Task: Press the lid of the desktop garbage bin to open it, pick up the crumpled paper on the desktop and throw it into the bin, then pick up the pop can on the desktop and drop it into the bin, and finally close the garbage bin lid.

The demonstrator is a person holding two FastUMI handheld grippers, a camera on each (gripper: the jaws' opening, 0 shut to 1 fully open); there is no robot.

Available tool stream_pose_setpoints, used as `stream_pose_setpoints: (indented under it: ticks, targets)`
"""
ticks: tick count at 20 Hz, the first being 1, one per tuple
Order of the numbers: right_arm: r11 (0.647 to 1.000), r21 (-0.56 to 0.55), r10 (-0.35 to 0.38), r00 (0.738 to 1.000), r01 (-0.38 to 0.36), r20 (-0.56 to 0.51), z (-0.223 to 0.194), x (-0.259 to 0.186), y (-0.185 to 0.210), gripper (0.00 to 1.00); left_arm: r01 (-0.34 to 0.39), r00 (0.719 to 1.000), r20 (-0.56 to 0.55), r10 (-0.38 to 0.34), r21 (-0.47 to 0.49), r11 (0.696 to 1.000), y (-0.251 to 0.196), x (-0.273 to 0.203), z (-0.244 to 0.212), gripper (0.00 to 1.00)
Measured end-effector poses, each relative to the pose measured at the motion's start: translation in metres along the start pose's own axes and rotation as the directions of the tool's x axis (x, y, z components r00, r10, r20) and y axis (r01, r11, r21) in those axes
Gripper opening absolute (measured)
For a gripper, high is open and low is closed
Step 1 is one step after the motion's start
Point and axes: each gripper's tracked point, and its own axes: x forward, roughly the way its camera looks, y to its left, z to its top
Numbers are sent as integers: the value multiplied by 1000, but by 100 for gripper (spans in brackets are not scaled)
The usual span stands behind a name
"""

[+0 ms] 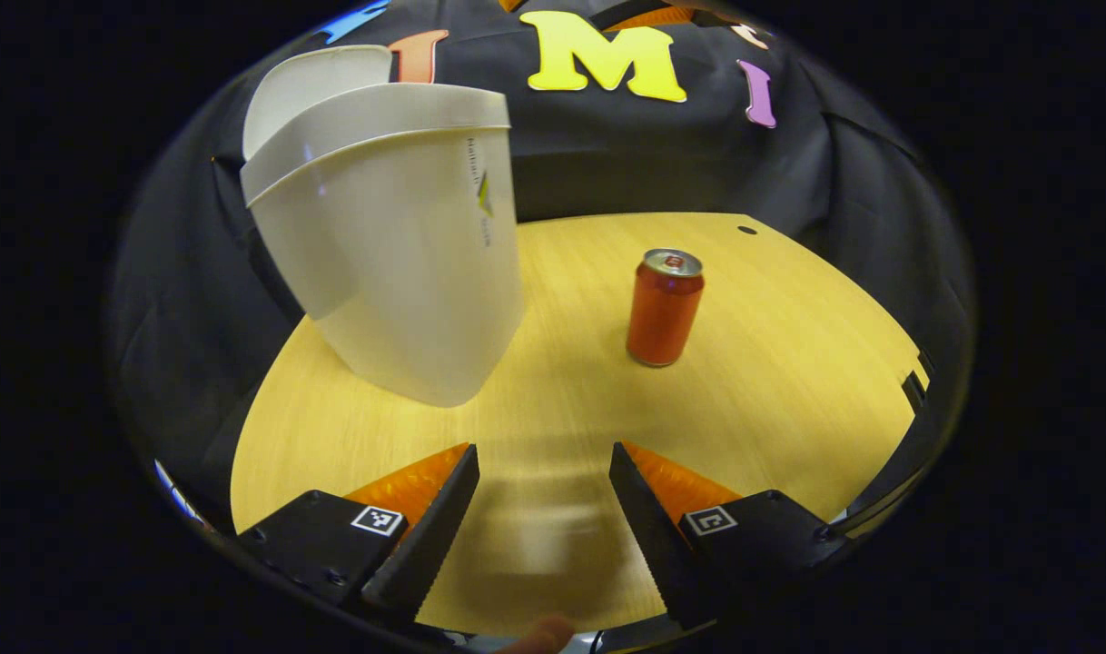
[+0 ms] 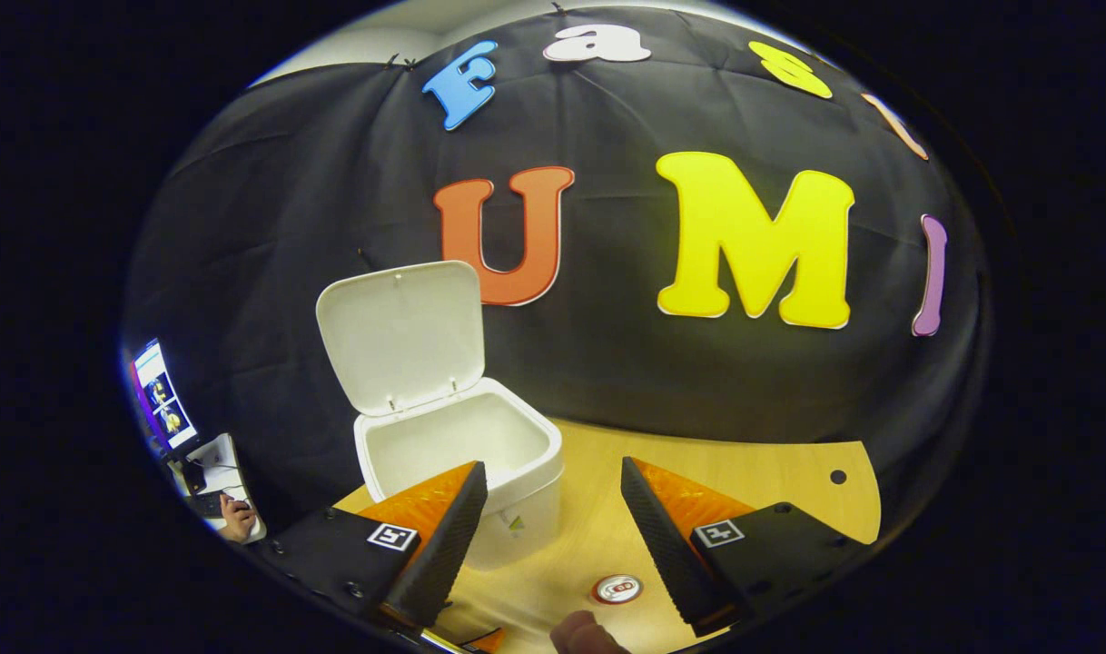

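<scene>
The left gripper view sits low over the tabletop (image 1: 789, 381), close beside the bin (image 1: 399, 245), facing the can (image 1: 665, 307). The right gripper view looks from higher, down into the same bin (image 2: 462, 454) and can (image 2: 617, 589).

The white garbage bin (image 1: 399, 245) carries a small line of grey lettering running down its side wall beside a little green-and-yellow triangular mark; the letters are too blurred to read. In the right gripper view the same mark shows on the bin's front, with no words legible. Each hand-held gripper finger bears a square black-and-white coded marker. The pop can (image 1: 665, 307) shows no readable print.
</scene>
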Motion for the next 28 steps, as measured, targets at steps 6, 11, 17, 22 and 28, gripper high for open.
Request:
stream_pose_setpoints:
  ticks: [6, 11, 17, 22, 28]
  targets:
    - [996, -13, -93, 995, 93, -41, -23, -24, -53, 94, 51, 997, 63, -54, 44, 998, -41, 33, 25, 93]
    - [991, 14, -135, 989, 136, -55, -29, -35, -79, 94, 71, 993, 92, -79, 91, 993, -59, 55, 43, 93]
    - [984, 23, -175, 984, 176, -44, -22, -45, -105, 94, 88, 987, 121, -105, 134, 987, -78, 77, 66, 93]
    - [980, 16, -199, 978, 200, -62, -27, -46, -121, 94, 72, 988, 122, -95, 177, 981, -78, 99, 80, 93]
    - [973, 47, -221, 971, 226, -95, -33, -37, -137, 94, 61, 989, 123, -84, 183, 981, -75, 123, 86, 92]
